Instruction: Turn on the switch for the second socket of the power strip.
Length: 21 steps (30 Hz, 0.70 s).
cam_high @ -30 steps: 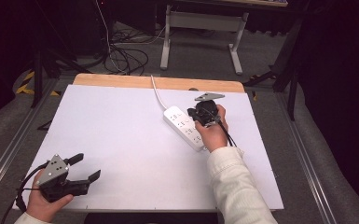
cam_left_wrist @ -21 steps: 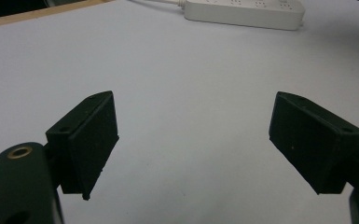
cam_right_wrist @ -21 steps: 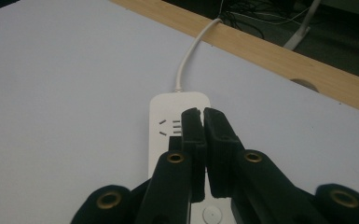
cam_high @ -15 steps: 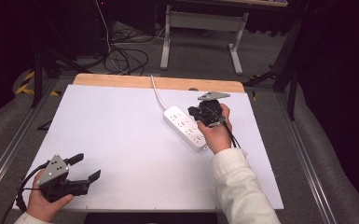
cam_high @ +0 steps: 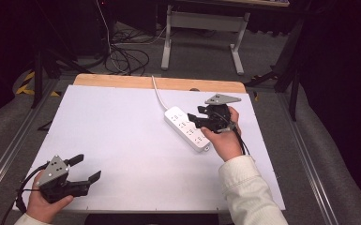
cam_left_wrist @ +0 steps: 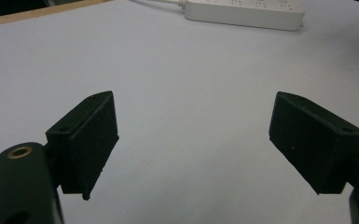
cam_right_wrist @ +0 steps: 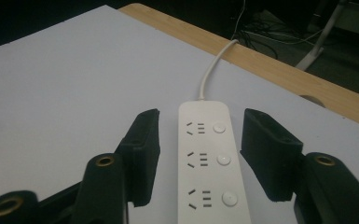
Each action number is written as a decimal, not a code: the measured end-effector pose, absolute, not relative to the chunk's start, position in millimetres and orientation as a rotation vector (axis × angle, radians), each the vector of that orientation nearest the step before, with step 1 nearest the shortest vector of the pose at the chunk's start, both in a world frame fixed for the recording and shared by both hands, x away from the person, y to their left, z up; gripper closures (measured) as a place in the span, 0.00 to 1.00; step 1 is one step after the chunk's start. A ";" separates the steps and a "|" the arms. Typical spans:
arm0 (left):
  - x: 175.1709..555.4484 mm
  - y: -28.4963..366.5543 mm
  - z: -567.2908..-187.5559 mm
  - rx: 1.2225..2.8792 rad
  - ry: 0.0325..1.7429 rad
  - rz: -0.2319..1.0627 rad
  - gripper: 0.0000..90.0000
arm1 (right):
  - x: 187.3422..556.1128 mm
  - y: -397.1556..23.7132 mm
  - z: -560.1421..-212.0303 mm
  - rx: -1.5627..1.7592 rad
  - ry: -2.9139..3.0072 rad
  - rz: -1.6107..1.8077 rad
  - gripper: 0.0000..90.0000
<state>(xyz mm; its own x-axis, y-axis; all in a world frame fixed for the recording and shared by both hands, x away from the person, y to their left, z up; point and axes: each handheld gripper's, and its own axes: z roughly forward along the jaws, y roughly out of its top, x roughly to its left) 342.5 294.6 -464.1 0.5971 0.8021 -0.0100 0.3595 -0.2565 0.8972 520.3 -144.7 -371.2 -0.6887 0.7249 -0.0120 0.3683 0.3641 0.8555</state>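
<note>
While it rests low at the near-left corner of the white table top point(cam_high: 122, 140), the left gripper point(cam_high: 87, 168) has its black jaws spread wide w/ nothing between them, only bare surface. Further right, the long white plastic power strip point(cam_high: 187, 128) lies flat & diagonal near the far edge, its white cord point(cam_high: 158, 93) running off over the wooden table rim point(cam_high: 122, 82). The right gripper point(cam_high: 194, 119) hovers above the strip; jaws have just been opening, now apart, one each side of the strip, not pressing it.
</note>
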 end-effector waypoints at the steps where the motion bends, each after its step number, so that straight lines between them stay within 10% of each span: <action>1: 342.7 294.3 -464.4 1.853 0.939 0.570 0.18 | 516.8 -146.5 -370.1 0.948 2.243 1.260 0.51; 21: 342.0 293.7 -464.5 1.853 0.945 0.583 0.18 | 455.4 -198.4 -370.6 0.906 2.241 1.377 0.35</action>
<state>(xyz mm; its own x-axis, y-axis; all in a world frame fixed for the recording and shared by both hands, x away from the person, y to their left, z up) 342.0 293.7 -464.5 0.5889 0.8082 -0.0037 0.3600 -0.2582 0.8965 455.4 -198.4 -370.6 -0.7306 0.6822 0.0282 0.3335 0.3206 0.8866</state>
